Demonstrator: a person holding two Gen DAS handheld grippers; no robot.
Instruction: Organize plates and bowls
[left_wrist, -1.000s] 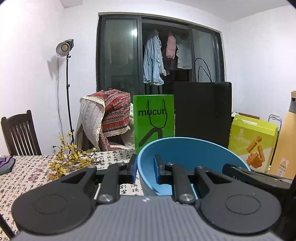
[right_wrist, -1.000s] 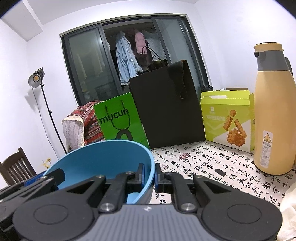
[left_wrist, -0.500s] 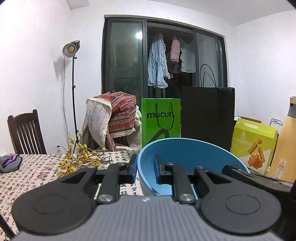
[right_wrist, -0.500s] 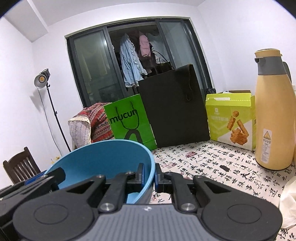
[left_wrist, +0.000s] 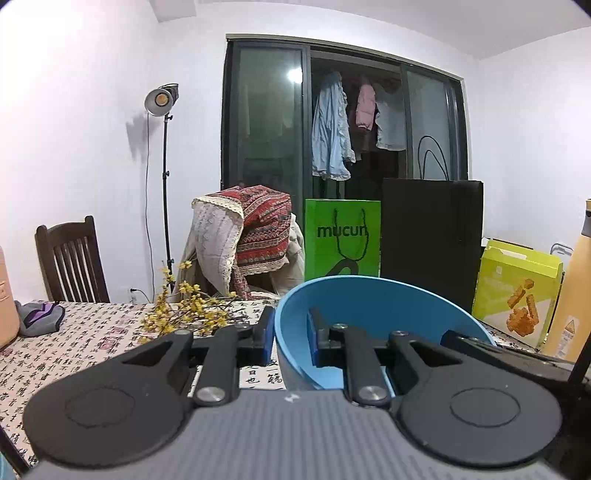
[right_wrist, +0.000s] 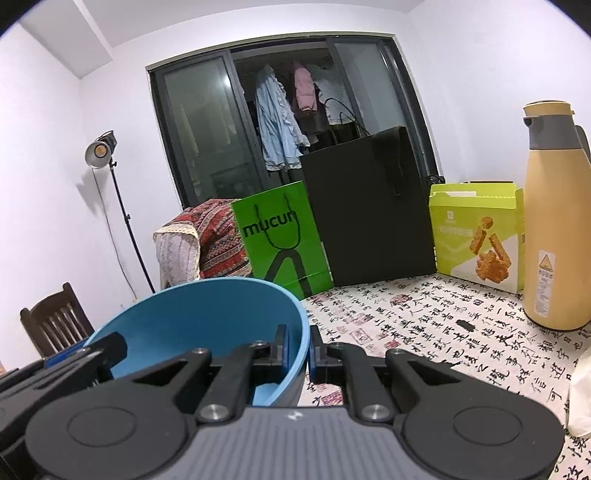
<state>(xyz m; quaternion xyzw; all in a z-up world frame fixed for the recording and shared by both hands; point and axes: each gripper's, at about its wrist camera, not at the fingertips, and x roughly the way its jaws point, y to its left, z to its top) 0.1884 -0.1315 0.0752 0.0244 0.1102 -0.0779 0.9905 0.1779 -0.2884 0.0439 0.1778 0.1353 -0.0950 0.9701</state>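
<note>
A large blue bowl (left_wrist: 376, 310) hangs above the patterned tablecloth, held from both sides. My left gripper (left_wrist: 291, 338) is shut on the bowl's left rim, one finger outside the wall and one inside. In the right wrist view the same blue bowl (right_wrist: 207, 317) fills the lower left, and my right gripper (right_wrist: 297, 349) is shut on its right rim. The other gripper's black body (right_wrist: 62, 365) shows at the bowl's far side. No plates or other bowls are visible.
A green paper bag (right_wrist: 280, 243), a black bag (right_wrist: 365, 210), a yellow-green snack box (right_wrist: 480, 243) and a tall beige flask (right_wrist: 554, 236) stand along the table's back and right. Yellow flower sprigs (left_wrist: 184, 317) and grey-purple cloth (left_wrist: 40, 317) lie at the left. A wooden chair (left_wrist: 70, 258) stands behind.
Both grippers and the bowl have shifted sideways together. The background slid right in both views. The grips on the rim are unchanged.
</note>
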